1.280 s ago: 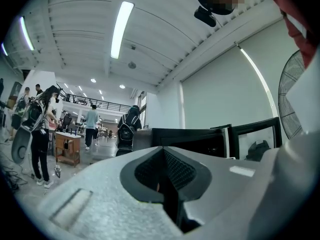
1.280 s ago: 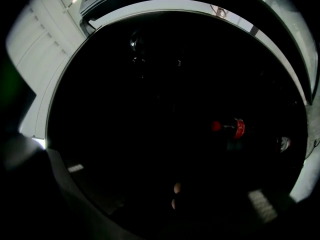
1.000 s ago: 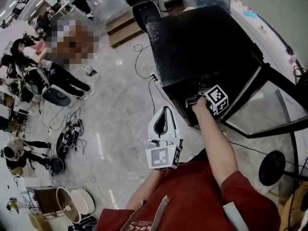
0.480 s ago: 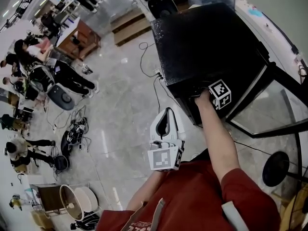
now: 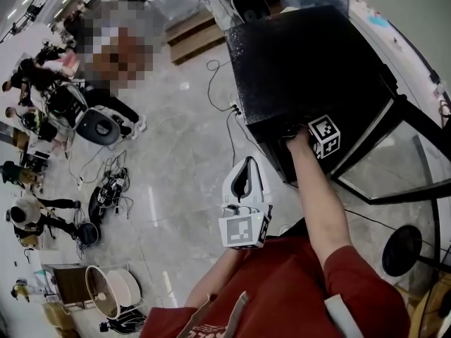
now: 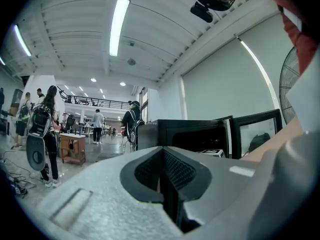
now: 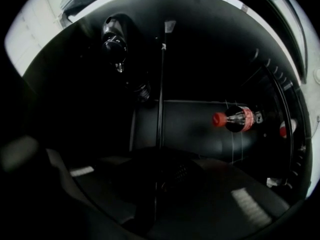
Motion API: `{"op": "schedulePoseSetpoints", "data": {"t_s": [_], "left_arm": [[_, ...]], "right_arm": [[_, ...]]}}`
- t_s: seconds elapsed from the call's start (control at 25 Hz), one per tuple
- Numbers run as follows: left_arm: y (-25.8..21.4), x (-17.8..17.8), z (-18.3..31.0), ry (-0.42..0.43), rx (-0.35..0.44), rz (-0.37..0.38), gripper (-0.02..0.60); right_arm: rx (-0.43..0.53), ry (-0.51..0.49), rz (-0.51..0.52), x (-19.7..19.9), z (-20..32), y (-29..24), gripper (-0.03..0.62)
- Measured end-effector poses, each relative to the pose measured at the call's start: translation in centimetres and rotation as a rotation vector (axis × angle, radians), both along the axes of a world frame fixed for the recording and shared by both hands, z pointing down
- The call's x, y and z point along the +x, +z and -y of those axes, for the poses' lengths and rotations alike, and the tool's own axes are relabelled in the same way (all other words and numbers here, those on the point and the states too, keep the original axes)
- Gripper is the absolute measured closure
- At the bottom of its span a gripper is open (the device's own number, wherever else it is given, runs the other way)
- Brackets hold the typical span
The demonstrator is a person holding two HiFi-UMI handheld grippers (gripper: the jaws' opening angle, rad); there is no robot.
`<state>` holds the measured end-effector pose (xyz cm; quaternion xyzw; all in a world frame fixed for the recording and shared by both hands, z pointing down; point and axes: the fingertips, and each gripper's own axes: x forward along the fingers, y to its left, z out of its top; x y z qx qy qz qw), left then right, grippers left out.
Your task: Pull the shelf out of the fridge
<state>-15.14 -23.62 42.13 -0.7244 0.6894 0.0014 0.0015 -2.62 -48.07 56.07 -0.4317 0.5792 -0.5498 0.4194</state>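
My right tool (image 7: 157, 173), jaws just closing, is clenching the near edge of the shelf (image 7: 160, 94), which is stretching straight ahead into the fridge (image 5: 303, 62).

**Your floor, and the shelf inside the fridge**

Below you the glossy pale-grey floor (image 5: 176, 189) carries the black fridge (image 5: 303, 69), which stands at your upper right with its glass door (image 5: 394, 160) swung open. A thin black cable (image 5: 227, 122) snakes over the floor just left of the fridge. A tangle of cables (image 5: 106, 189) lies well to the left, and a round black base (image 5: 402, 250) sits at your lower right. In the dark interior you see the shelf (image 7: 160, 84) edge-on as a thin line. A red-capped bottle (image 7: 239, 119) sits to one side, apart from it. You cannot tell whether anything rests on the shelf.
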Motion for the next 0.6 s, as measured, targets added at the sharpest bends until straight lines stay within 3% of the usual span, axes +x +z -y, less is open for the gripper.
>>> {"op": "schedulePoseSetpoints", "data": {"t_s": [0.6], "left_arm": [[0.5,0.7,-0.5,0.004,0.002,-0.033,0.575]], "right_arm": [[0.003,-0.024,-0.010,1.6,-4.0,0.2,0.582]]}}
